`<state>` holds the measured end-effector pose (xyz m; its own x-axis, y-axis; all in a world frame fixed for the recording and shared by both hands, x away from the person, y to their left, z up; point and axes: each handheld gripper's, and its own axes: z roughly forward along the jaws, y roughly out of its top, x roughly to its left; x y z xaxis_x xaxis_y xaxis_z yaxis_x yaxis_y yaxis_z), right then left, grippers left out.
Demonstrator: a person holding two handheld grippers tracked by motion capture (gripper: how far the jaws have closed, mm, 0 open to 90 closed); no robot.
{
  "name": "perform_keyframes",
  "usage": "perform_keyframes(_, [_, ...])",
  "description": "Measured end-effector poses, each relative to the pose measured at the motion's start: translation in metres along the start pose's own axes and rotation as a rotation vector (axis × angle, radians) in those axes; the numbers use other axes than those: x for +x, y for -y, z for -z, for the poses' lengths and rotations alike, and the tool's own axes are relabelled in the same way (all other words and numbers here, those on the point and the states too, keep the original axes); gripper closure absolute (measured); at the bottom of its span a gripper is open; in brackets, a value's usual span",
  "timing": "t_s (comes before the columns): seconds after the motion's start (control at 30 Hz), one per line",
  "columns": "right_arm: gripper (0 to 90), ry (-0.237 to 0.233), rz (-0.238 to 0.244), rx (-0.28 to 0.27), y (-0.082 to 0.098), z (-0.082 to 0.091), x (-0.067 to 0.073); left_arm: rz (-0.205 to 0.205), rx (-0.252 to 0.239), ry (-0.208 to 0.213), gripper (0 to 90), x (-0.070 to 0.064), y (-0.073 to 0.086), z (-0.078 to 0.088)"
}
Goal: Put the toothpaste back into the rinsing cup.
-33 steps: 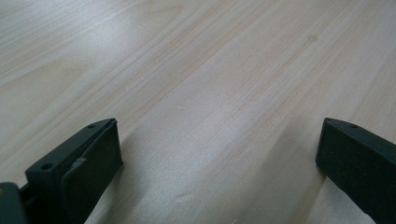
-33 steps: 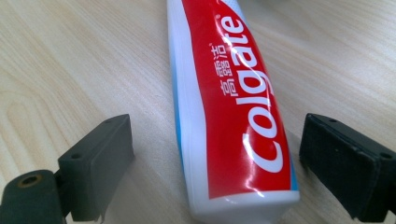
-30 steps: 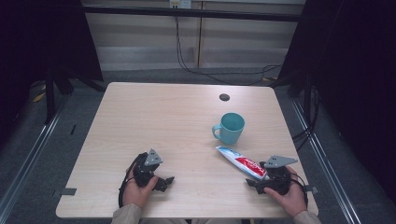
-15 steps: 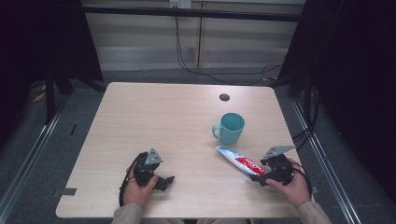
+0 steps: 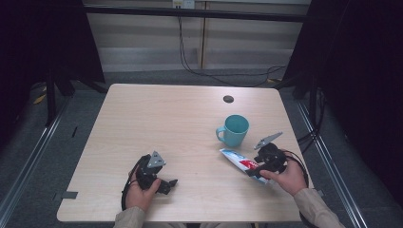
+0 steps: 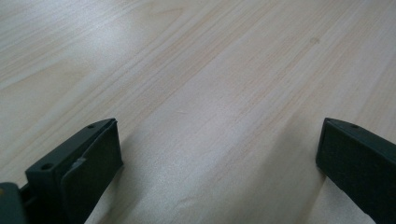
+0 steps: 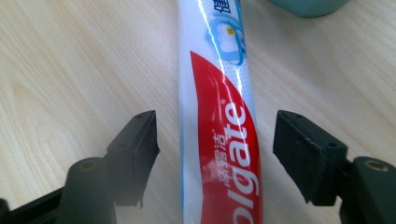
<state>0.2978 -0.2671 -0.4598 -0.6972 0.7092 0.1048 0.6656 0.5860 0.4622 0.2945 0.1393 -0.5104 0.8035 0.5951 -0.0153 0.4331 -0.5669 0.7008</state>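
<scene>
So I've got my right hand-held gripper (image 5: 257, 171) down in the lower right of the high view, sitting over the lower end of the toothpaste tube (image 5: 241, 164). In the right gripper view the tube (image 7: 219, 130) runs straight up the middle of the frame, flat on the bench (image 7: 60, 70), with my jaws spread wide on either side of it. There's a clear gap on both sides, so nothing is gripped. The tube lies diagonally, its other end pointing toward the upper left, just below the teal mug (image 5: 234, 130), whose bottom edge peeks in at the top right of the right gripper view (image 7: 308, 5).

My left hand-held gripper (image 5: 167, 183) is resting in the lower left of the high view, well apart from the tube. Its jaws are wide open too, with just bare wood (image 6: 210, 93) between them.

There's a small dark round spot (image 5: 228, 99) near the bench's far edge.
</scene>
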Motion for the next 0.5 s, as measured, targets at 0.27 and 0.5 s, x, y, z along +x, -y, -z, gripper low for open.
perform_keyframes(0.27, [38.5,-0.007,0.015,0.044,-0.012,-0.005,-0.002,-0.001,0.001,0.0,0.0,0.0,0.0,0.0])
perform_keyframes(0.5, [41.0,-0.008,0.025,0.069,-0.023,-0.008,-0.004,0.0,0.0,0.0,0.0,0.0,0.0,0.0])
